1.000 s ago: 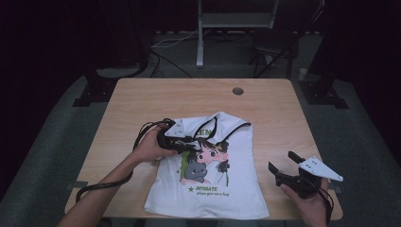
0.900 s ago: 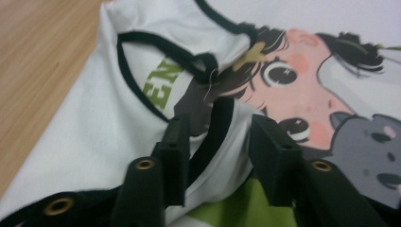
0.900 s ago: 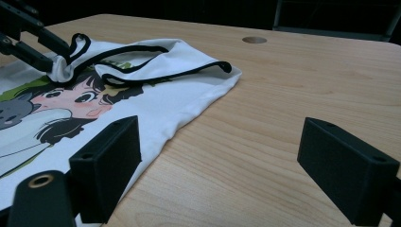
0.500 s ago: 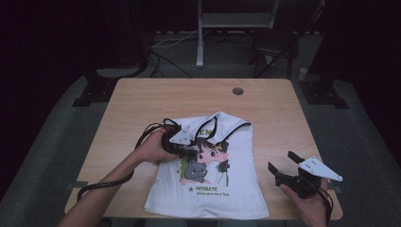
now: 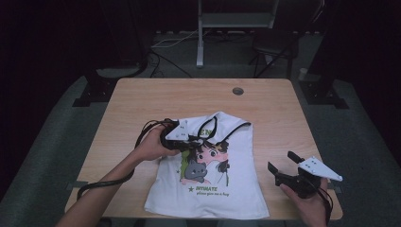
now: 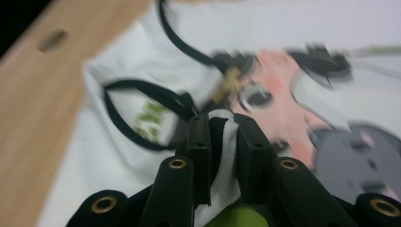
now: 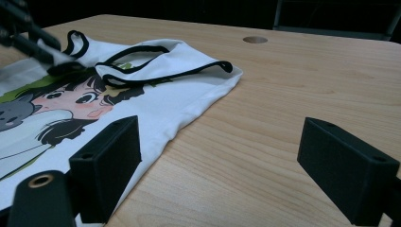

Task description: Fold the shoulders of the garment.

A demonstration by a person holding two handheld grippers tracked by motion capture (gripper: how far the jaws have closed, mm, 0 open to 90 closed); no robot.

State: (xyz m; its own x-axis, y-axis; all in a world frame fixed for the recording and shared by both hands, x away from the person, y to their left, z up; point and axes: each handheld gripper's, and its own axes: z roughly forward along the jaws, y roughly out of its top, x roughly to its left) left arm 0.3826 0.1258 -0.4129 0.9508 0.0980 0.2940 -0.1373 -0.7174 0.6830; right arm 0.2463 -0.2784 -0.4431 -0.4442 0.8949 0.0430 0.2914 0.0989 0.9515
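Shirt [image 5: 217,175] fabric pinched in left tongs [image 6: 222,125]; right tongs [image 5: 283,166] spread.

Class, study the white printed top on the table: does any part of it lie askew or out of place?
Yes. The top lies flat below, but its upper left part is folded over the print, pinched in the left hand-held gripper. The right hand-held gripper is open, apart from it.

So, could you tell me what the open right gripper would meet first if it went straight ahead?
Probably the folded white printed shirt's black-trimmed edge; the right gripper hovers over bare wooden table, though depth is unclear.
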